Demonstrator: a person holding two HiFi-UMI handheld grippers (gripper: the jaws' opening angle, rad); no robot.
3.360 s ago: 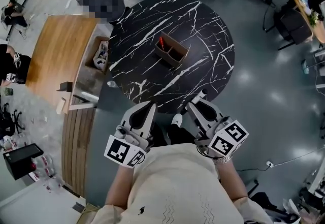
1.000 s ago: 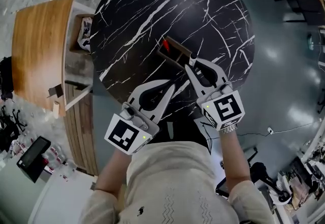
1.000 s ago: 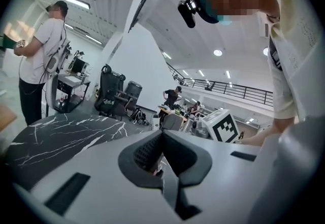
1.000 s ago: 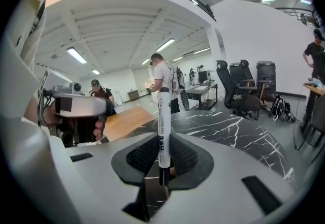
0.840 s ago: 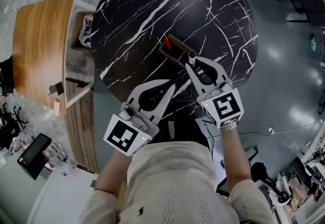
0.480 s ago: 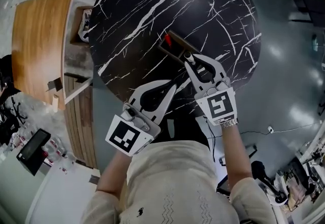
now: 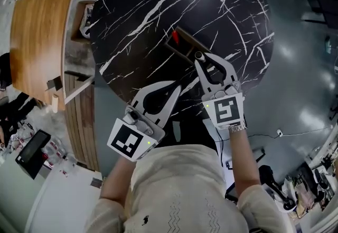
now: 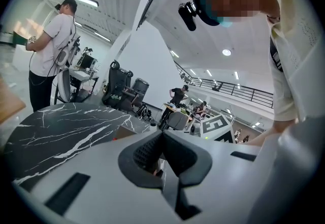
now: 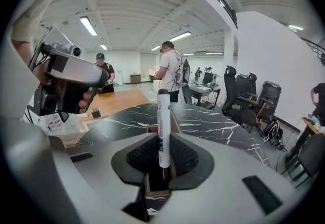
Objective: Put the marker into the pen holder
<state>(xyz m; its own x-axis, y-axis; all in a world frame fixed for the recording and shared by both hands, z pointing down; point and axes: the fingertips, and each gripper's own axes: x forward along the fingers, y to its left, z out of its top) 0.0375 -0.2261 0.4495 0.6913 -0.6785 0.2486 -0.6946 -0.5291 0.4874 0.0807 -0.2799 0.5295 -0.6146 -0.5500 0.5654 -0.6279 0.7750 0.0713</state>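
Note:
A brown wooden pen holder (image 7: 186,47) stands near the middle of the round black marble table (image 7: 137,10), with a red pen (image 7: 175,35) in its far end. My right gripper (image 7: 199,58) hangs over the holder's near end, shut on a white marker (image 9: 163,126) with a black cap. The marker stands upright, and its lower end reaches down into the holder's compartment (image 9: 150,186). My left gripper (image 7: 177,89) is shut with nothing in it, nearer to me and to the left of the holder. In the left gripper view the shut left gripper (image 8: 162,135) hides most of the holder.
A wooden counter (image 7: 37,31) and a small box of items (image 7: 84,15) lie left of the table. Two people (image 9: 170,78) stand beyond the table, with office chairs (image 9: 244,91) to the right. The table's near edge runs under my grippers.
Since 3.4 s ago both grippers have moved forward from the table's near edge, the right one carrying the marker to the holder. Over the last second they have barely shifted.

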